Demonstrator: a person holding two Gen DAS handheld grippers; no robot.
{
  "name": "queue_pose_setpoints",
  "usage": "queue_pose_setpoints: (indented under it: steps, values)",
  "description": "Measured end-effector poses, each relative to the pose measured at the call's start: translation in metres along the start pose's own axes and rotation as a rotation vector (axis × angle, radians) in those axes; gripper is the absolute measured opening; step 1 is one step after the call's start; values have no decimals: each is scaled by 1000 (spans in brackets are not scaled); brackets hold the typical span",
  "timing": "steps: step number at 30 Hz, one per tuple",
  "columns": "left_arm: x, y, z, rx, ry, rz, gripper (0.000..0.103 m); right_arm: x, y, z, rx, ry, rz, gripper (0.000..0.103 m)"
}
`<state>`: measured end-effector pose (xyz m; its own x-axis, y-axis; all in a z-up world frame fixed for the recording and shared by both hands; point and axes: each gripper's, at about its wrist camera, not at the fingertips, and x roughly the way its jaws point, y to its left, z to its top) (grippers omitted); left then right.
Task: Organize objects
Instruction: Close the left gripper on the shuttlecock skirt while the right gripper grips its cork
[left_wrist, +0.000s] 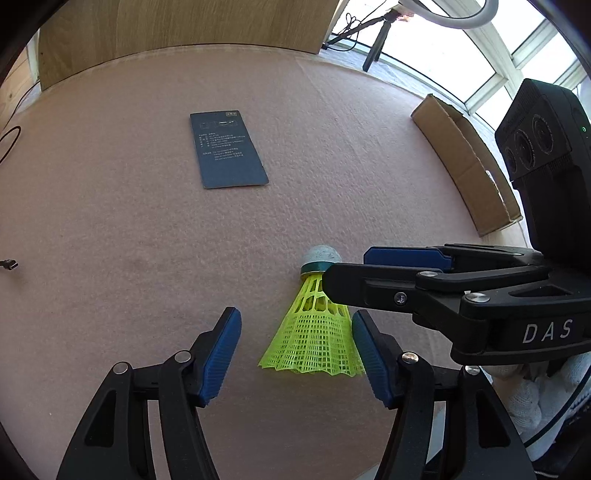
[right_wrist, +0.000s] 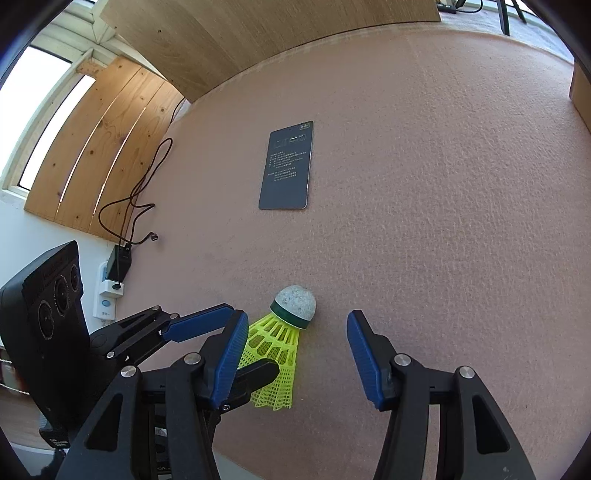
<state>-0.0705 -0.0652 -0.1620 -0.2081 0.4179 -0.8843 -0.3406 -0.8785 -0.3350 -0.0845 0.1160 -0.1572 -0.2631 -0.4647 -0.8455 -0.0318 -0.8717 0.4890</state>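
A yellow-green plastic shuttlecock (left_wrist: 314, 336) with a grey cork head lies on its side on the pink felt table (left_wrist: 129, 240). My left gripper (left_wrist: 295, 350) is open, and the shuttlecock's skirt lies between its blue pads, near the right one. My right gripper (right_wrist: 295, 354) is open too, with the shuttlecock (right_wrist: 280, 347) between its fingers, head pointing away. In the left wrist view the right gripper (left_wrist: 351, 273) reaches in from the right over the shuttlecock's neck. A dark blue flat card box (left_wrist: 227, 149) lies farther back; it also shows in the right wrist view (right_wrist: 288, 166).
An open cardboard box (left_wrist: 465, 162) stands at the table's right edge. A black cable (right_wrist: 136, 199) and a charger lie off the left edge by a wooden panel (right_wrist: 103, 147). A wooden board (left_wrist: 184, 33) stands at the back. A tripod (left_wrist: 373, 40) stands by the windows.
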Motion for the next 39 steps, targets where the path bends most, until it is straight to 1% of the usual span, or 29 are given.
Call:
queue_pose_setpoints:
  steps: [6,10,14,16,17,19,21,24,25,26,30,34,36,39]
  values:
    - [8,-4,-2,-17,15,-28,66,7,-4,0,11,35,11,50]
    - [7,-9,-3,-25,13,-28,66,9,-5,-3,7,50,21,45]
    - [6,-13,-2,-35,14,-34,65,7,-7,-4,13,58,48,35]
    - [7,-15,-2,-41,14,-40,64,6,-7,-5,11,59,53,34]
    - [7,-18,-5,-43,13,-41,62,6,-7,-5,12,59,58,32]
    - [7,-22,-5,-48,6,-35,53,4,-9,-6,20,56,69,30]
    - [10,-26,-7,-60,-1,-48,48,1,-11,-6,31,51,81,25]
    - [10,-34,-4,-66,-13,-51,46,-5,-13,-5,30,44,86,18]
    - [11,-38,-2,-62,-12,-56,41,-7,-14,-5,29,41,89,16]
    - [12,-41,-1,-59,-11,-59,41,-10,-15,-5,31,37,96,10]
    - [19,-62,7,-29,-9,-68,39,-24,-24,-3,20,13,65,10]
    - [25,-82,10,-3,-1,-86,37,-36,-40,-3,41,-5,65,9]
    - [31,-90,16,10,3,-102,36,-42,-49,-3,54,-7,78,7]
    - [38,-111,22,37,4,-110,36,-49,-59,-4,63,-16,75,5]
